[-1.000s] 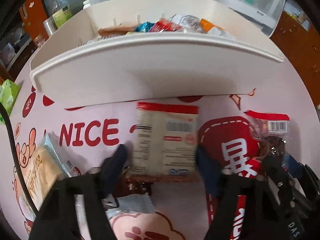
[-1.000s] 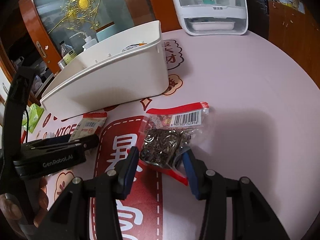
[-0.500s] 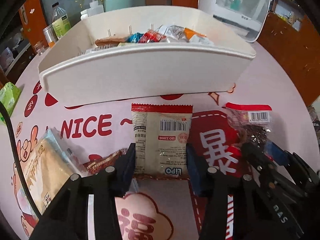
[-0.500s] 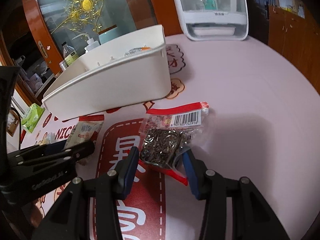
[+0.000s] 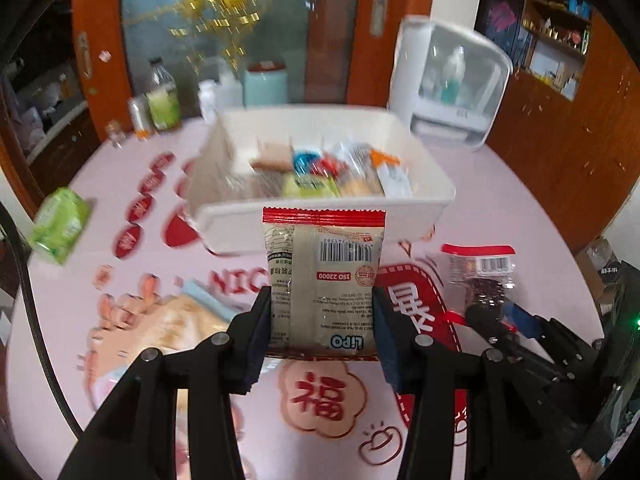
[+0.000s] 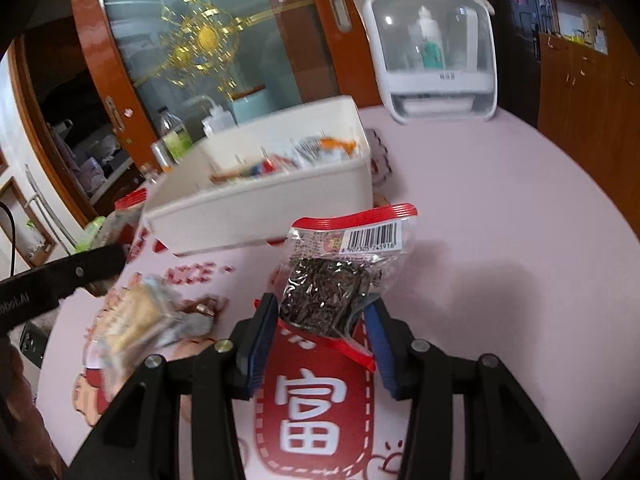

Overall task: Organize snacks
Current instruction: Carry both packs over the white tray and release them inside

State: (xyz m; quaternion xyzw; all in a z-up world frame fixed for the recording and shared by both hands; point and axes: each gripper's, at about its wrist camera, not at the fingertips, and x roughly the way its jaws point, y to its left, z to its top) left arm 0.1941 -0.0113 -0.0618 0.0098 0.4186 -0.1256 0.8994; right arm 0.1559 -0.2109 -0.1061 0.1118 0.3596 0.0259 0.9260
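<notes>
My left gripper point(image 5: 320, 320) is shut on a beige snack packet with a red top edge point(image 5: 322, 280), lifted off the pink tablecloth in front of the white bin point(image 5: 320, 206). The bin holds several wrapped snacks point(image 5: 332, 170). In the right wrist view my right gripper point(image 6: 322, 332) is shut on a clear packet of dark seeds with a red edge and barcode point(image 6: 332, 276), raised above the table. That same seed packet point(image 5: 480, 276) and the right gripper point(image 5: 496, 320) show at the right of the left wrist view. The white bin point(image 6: 264, 216) stands behind it.
A pale biscuit packet point(image 5: 176, 324) and a small foil snack point(image 6: 200, 312) lie on the tablecloth at the left. A green box point(image 5: 60, 228) sits near the left edge. Bottles point(image 5: 162, 100) and a white cabinet-like appliance point(image 5: 452, 88) stand behind the bin.
The left jaws closed on the beige packet and lifted it off the table toward the bin. The right gripper rose too, carrying the seed packet up with it.
</notes>
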